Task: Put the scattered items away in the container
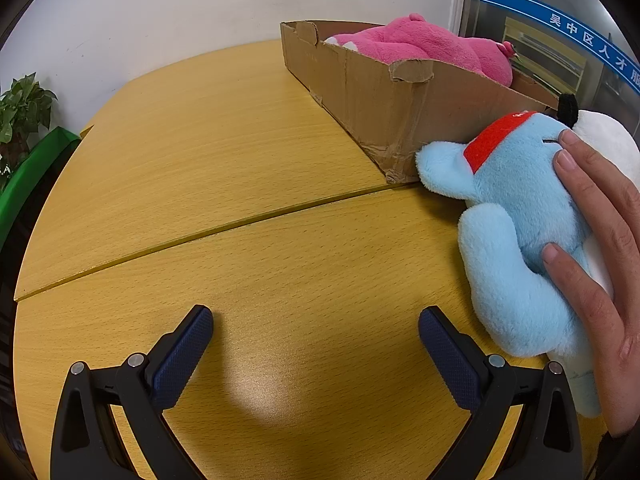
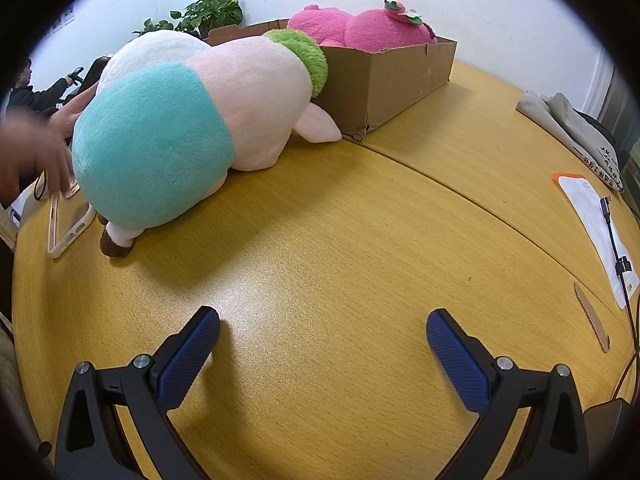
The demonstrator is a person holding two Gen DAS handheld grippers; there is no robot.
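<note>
A cardboard box (image 1: 372, 100) stands at the back of the wooden table and holds a pink plush (image 1: 424, 46). It also shows in the right wrist view (image 2: 384, 76) with the pink plush (image 2: 360, 26) inside. A light blue plush with a red collar (image 1: 516, 232) lies beside the box under a bare hand (image 1: 600, 240). A large pink, teal and green plush (image 2: 192, 128) lies against the box in the right wrist view. My left gripper (image 1: 316, 328) is open and empty over the table. My right gripper (image 2: 322, 332) is open and empty too.
A phone in a pale case (image 2: 66, 220) lies left of the big plush, with a blurred hand (image 2: 36, 152) over it. White paper with a cable (image 2: 600, 232) and a folded grey cloth (image 2: 568, 128) lie at the right. Potted plants (image 2: 208, 12) stand behind.
</note>
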